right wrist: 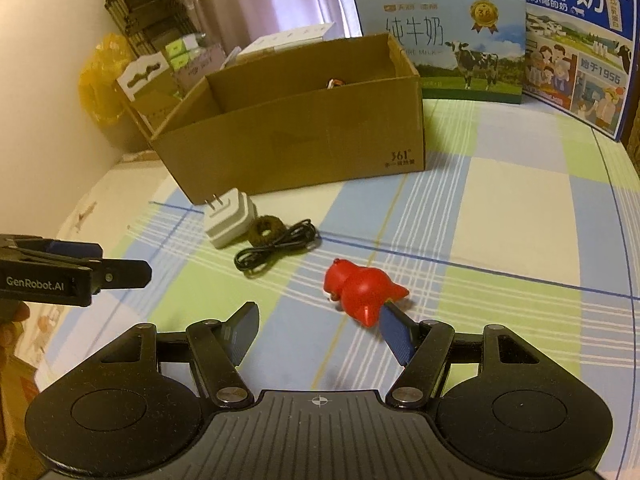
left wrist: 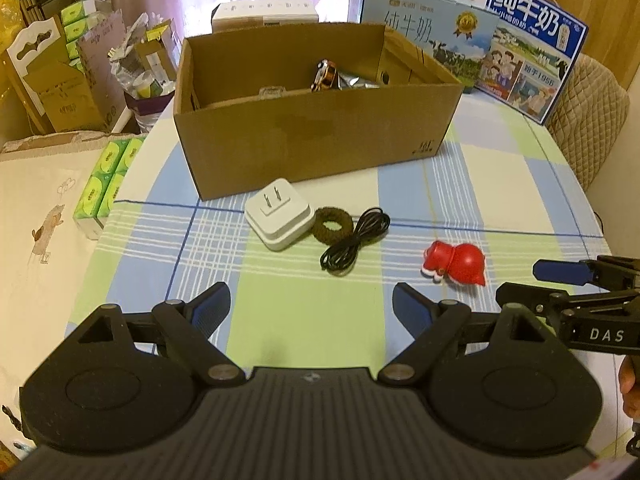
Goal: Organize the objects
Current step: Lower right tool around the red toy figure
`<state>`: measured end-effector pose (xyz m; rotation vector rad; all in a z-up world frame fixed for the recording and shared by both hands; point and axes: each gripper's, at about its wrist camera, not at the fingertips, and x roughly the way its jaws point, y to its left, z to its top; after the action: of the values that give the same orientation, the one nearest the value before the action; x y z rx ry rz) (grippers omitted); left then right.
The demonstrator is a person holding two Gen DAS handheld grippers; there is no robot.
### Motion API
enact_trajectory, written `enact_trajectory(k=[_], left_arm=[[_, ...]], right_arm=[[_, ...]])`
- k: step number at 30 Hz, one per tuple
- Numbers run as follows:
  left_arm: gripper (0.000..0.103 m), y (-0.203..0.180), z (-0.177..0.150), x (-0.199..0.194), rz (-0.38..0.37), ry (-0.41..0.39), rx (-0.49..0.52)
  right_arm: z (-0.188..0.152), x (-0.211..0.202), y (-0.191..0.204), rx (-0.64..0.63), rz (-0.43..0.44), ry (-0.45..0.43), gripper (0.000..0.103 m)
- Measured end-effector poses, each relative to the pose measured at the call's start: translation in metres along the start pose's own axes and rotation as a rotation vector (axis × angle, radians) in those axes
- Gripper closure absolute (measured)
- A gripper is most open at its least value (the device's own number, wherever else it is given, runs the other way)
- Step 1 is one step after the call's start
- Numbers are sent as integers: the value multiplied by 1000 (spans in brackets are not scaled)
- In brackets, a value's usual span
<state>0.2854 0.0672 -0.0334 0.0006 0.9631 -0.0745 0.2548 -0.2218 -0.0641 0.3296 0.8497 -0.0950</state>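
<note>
While your right gripper [right wrist: 316,334] hangs parted and empty, the red toy figure [right wrist: 362,290] lies just ahead of it, nearer its right-hand finger [right wrist: 394,334]; whether that pad already touches the toy is hard to judge. Its long axis runs roughly across the jaws. Your left gripper [left wrist: 310,306], also wide and empty, is farther off. The toy sits mid-table on the checked tablecloth [left wrist: 500,184], short of the cardboard box [left wrist: 320,136] toward the far edge, milk cartons [right wrist: 440,36] behind.
</note>
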Motion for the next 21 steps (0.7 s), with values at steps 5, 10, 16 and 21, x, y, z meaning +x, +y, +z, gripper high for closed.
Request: enact_trajectory(k=[5, 10, 16, 21], left_arm=[[17, 0, -3, 8, 2, 19, 5], [17, 0, -3, 15, -1, 32, 9], [17, 1, 0, 24, -9, 45, 15], [17, 3, 2, 32, -16, 51, 21]], right_arm=[[-2, 9, -2, -10, -5, 16, 39], [0, 16, -4, -38, -21, 26, 39], [4, 29, -10, -94, -50, 21, 39], [8, 45, -18, -143, -49, 38, 39]])
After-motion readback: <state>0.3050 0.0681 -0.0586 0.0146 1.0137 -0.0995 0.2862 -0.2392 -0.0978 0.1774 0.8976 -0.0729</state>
